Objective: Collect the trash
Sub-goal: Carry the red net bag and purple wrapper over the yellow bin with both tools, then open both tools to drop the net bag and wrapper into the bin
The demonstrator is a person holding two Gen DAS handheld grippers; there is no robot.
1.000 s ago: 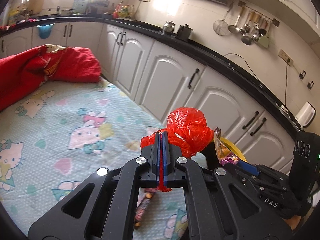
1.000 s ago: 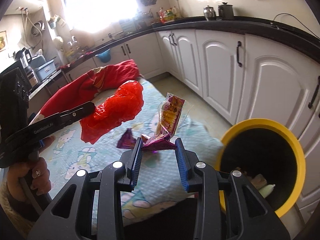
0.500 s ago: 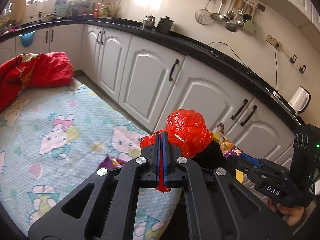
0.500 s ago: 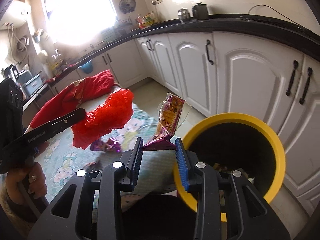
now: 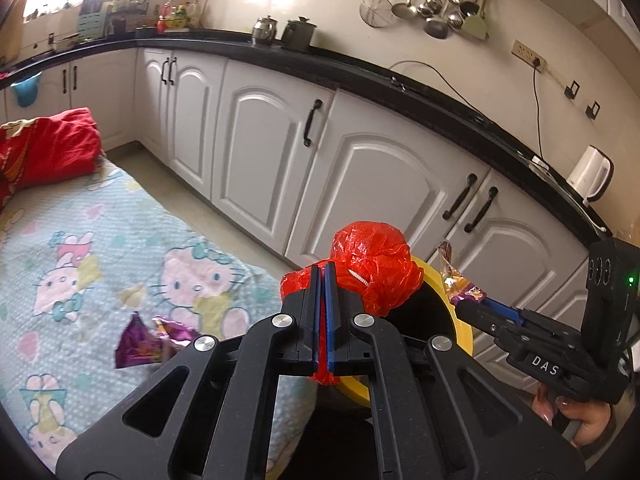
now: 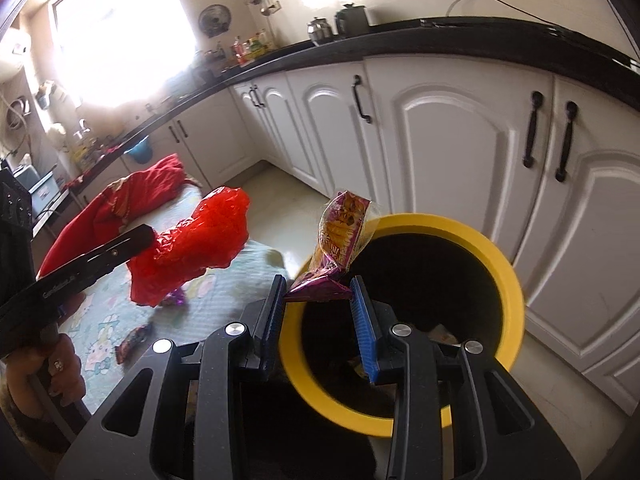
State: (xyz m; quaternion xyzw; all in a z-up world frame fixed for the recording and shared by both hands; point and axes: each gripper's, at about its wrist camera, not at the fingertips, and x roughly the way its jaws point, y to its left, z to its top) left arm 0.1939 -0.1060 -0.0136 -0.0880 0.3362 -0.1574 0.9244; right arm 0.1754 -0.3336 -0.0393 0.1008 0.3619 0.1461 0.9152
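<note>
Trash fills both: left hand-held gripper (image 5: pixel 322 280) clamps a red plastic bag (image 5: pixel 372 264) beside the yellow bin (image 6: pixel 496 264); right hand-held gripper (image 6: pixel 318 292) pinches a snack wrapper (image 6: pixel 340 240) over its rim.

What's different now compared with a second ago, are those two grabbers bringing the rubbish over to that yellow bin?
Yes. Both grippers swung from over the cartoon-print bedsheet toward the yellow-rimmed bin; the right gripper now hangs over its opening, and the left gripper has reached its rim. Nothing was grabbed or released: the left stays shut on the crumpled red plastic bag, the right on the purple-and-orange snack wrapper. Loose wrappers still lie on the sheet.
</note>
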